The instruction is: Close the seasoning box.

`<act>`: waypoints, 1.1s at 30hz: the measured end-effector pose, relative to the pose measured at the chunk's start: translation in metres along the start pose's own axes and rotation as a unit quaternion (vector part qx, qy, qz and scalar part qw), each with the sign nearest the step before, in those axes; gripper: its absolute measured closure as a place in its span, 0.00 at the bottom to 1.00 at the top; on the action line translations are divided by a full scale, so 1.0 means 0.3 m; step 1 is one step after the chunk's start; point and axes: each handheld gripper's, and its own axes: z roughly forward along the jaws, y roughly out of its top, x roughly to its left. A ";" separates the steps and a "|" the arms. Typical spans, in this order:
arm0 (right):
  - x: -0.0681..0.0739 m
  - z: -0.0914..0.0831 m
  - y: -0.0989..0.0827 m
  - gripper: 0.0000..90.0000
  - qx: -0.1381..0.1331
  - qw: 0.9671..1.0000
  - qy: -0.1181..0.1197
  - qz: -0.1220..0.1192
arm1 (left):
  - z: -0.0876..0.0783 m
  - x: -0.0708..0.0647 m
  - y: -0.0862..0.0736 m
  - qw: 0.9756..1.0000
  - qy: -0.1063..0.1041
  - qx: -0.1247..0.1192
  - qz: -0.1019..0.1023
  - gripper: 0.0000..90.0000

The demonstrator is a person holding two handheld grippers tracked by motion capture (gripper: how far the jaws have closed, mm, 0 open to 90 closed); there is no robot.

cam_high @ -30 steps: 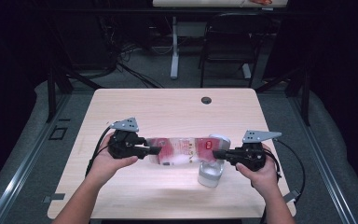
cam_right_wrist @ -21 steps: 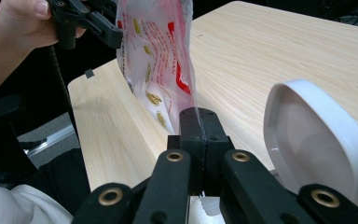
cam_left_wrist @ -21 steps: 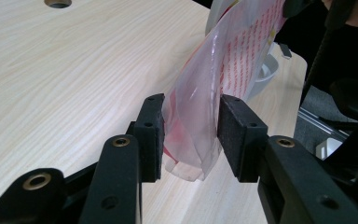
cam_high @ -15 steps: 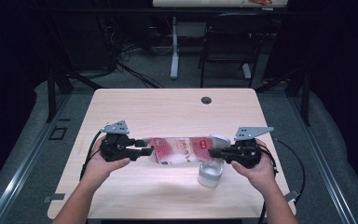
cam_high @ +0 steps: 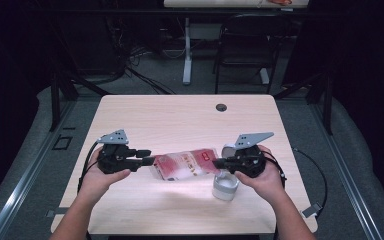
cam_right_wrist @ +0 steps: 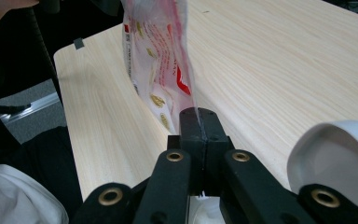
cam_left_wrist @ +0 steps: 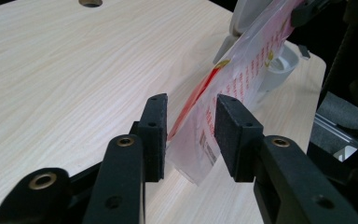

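A: Both hands have dropped toward the near edge of the table (cam_high: 145,115) since the earlier frame, the packet (cam_high: 185,164) with them. Left gripper (cam_high: 147,156) has just been closing, packet corner between its fingers (cam_left_wrist: 154,128).

B: Gripping yet?

A: Not that I can see. Left fingers stand apart, a gap on each side of the film. Right gripper (cam_high: 219,162) has its fingers (cam_right_wrist: 192,126) pressed together on the packet's other edge, so that end carries it.

B: Where does the packet sit?

A: Strung between the two grippers, lifted off the table, just beside the white container (cam_high: 225,186), which sits under the right hand.

B: Why hold it so?

A: Likely to pull it taut, perhaps to open it over the container.
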 end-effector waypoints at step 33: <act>0.028 0.061 0.082 1.00 0.004 1.000 0.003 -0.017 | 0.083 0.040 -0.150 0.999 0.013 0.021 -0.026 0.86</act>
